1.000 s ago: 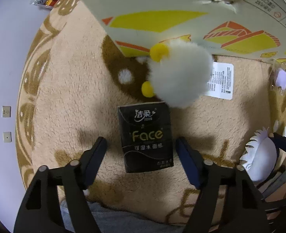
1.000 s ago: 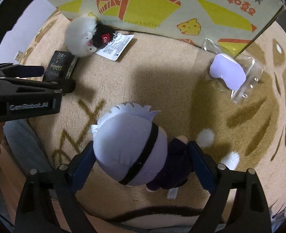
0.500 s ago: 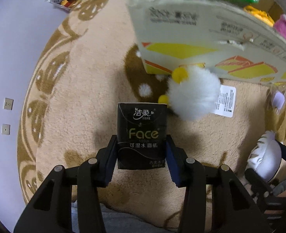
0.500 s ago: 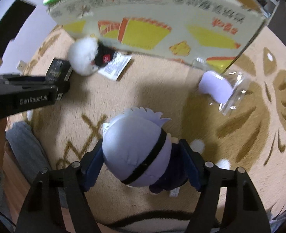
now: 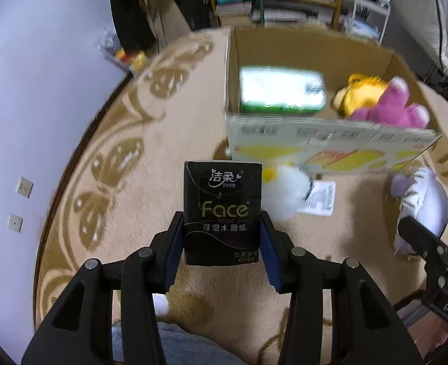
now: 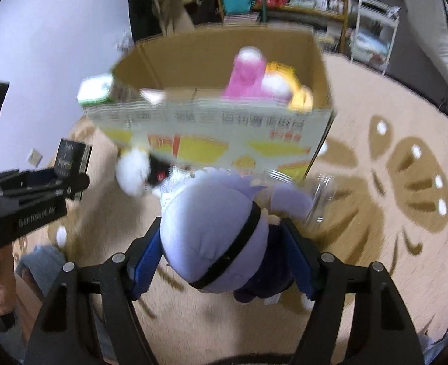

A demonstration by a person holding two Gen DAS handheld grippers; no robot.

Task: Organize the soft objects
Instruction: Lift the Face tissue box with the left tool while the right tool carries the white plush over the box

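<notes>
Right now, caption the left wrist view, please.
Left gripper grips black tissue pack above rug, cardboard box ahead.

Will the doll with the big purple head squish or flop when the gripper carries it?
Probably squishy: the plush doll looks stuffed, and the right gripper holds its wide head between the pads. Its small dark body hangs below, so it may dangle. It likely weighs little, being soft fabric.
</notes>
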